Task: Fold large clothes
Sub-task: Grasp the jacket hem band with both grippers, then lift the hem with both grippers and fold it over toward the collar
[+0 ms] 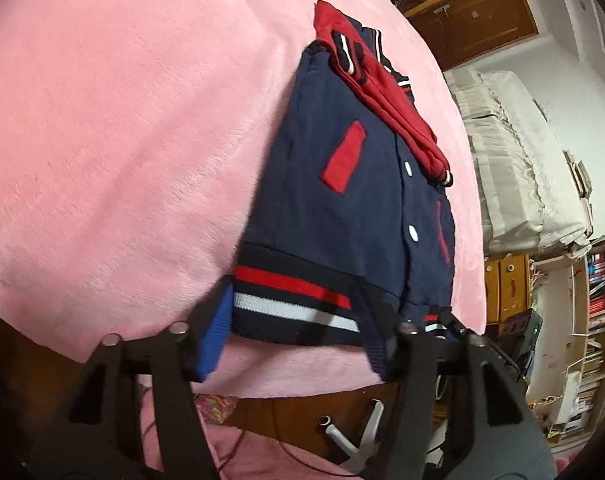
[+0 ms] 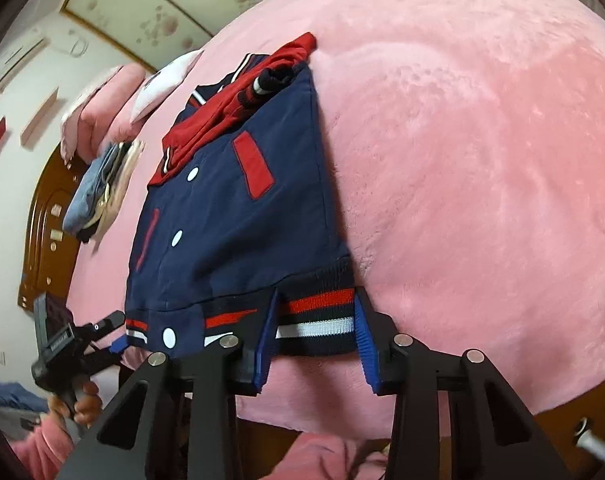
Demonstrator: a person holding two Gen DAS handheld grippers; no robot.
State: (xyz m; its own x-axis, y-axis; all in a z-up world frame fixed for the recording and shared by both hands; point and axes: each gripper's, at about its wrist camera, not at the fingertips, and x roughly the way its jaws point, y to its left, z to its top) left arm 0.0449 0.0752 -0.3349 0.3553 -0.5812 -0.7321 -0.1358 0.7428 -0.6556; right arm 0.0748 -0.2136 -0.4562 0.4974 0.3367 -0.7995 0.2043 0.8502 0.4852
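A navy varsity jacket [image 1: 354,216] with red sleeves folded over its chest lies on the pink plush blanket [image 1: 122,140]. It shows in the right wrist view [image 2: 230,220] too. Its striped hem [image 1: 294,308] is at the near edge. My left gripper [image 1: 294,320] is open, with its blue-padded fingers on either side of the hem's left part. My right gripper [image 2: 316,324] is open, with its fingers straddling the hem's right end [image 2: 314,316]. The left gripper also shows in the right wrist view [image 2: 114,336], at the hem's left corner.
A stack of folded clothes [image 2: 98,192] lies on the blanket left of the jacket, with pink pillows [image 2: 106,112] beyond. The blanket's near edge [image 1: 302,380] drops off just below the hem. A white chair base [image 1: 358,432] stands on the floor. A bookshelf [image 1: 582,320] is at the right.
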